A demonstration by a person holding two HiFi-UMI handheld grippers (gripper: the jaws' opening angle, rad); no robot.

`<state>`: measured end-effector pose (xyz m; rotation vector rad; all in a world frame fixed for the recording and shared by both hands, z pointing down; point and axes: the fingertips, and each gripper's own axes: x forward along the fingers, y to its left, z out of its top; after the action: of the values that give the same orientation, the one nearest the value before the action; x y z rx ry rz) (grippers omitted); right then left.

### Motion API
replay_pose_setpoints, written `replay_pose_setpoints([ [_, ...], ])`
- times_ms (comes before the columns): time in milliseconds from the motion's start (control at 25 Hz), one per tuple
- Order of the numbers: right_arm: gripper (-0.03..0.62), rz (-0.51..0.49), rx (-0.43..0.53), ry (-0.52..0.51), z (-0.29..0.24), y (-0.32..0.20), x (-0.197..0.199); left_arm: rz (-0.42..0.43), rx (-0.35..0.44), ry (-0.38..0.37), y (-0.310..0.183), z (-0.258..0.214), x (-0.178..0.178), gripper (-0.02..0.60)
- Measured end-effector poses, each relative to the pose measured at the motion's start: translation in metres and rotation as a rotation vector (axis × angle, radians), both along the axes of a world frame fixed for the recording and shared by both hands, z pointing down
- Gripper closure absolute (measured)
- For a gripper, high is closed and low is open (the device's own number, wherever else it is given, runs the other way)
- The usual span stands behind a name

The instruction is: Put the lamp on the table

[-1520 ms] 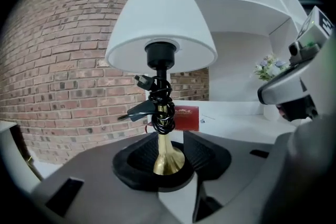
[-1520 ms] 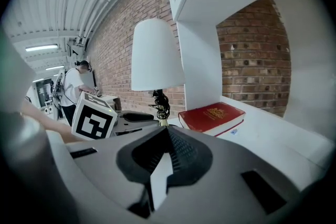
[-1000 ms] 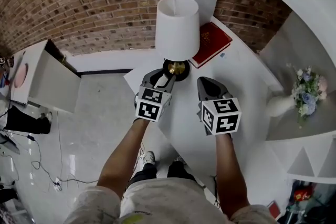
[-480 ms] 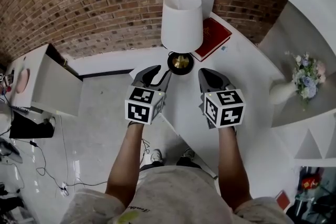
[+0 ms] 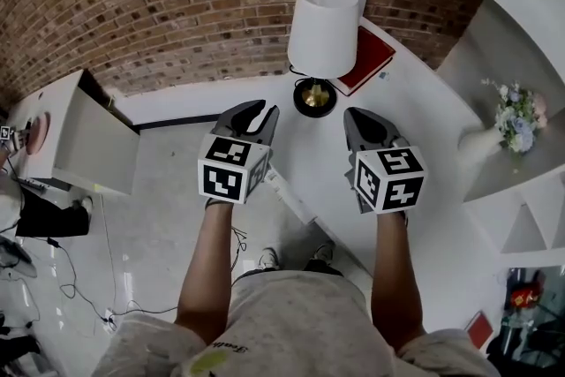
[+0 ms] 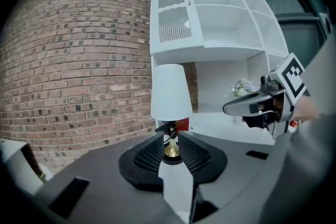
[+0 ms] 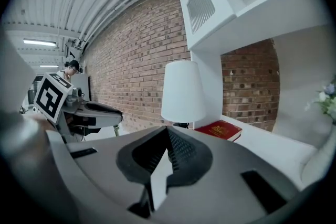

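White-shaded brass lamp (image 5: 324,26) stands on white worktop (image 5: 309,147), red book (image 5: 375,57) just behind. Left claw (image 5: 265,112), just narrowing, holds nothing; right claw (image 5: 355,116) closed.

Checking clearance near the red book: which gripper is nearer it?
Right. The right gripper is just short of the red book; the left gripper lies farther, across the lamp base.

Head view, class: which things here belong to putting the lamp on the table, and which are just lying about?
Belong to the job:
- lamp, already standing on the table
- table

Just lying about:
- red book, beside the lamp
- flowers, far right
- white cabinet, far left
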<state>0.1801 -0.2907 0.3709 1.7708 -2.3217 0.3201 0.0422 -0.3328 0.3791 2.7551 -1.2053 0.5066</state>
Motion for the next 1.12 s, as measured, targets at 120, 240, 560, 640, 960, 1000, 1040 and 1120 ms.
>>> replay_pose_setpoints([
  [120, 0.591, 0.017, 0.003, 0.002, -0.003, 0.004, -0.008, 0.012, 0.004, 0.001, 0.002, -0.005, -0.013, 0.519],
  [240, 0.591, 0.034, 0.009, 0.002, -0.005, 0.008, -0.015, 0.02, 0.016, -0.005, 0.003, -0.009, -0.022, 0.542],
  [560, 0.591, 0.089, 0.02, 0.016, -0.012, 0.019, -0.028, 0.076, 0.009, 0.008, 0.005, -0.012, -0.033, 0.583],
  [640, 0.591, 0.103, 0.023, 0.021, -0.015, 0.021, -0.03, 0.089, 0.009, 0.019, 0.006, -0.015, -0.034, 0.583],
  [960, 0.591, 0.143, 0.03, 0.039, -0.021, 0.03, -0.043, 0.152, 0.018, -0.007, 0.013, -0.014, -0.037, 0.583],
  [1000, 0.591, 0.148, 0.031, 0.039, -0.021, 0.031, -0.043, 0.158, 0.014, -0.009, 0.014, -0.012, -0.038, 0.583],
  [1040, 0.591, 0.152, 0.031, 0.04, -0.022, 0.032, -0.044, 0.163, 0.009, -0.01, 0.015, -0.011, -0.039, 0.583],
  [1120, 0.591, 0.16, 0.032, 0.044, -0.024, 0.032, -0.046, 0.171, -0.002, -0.002, 0.015, -0.01, -0.04, 0.583],
])
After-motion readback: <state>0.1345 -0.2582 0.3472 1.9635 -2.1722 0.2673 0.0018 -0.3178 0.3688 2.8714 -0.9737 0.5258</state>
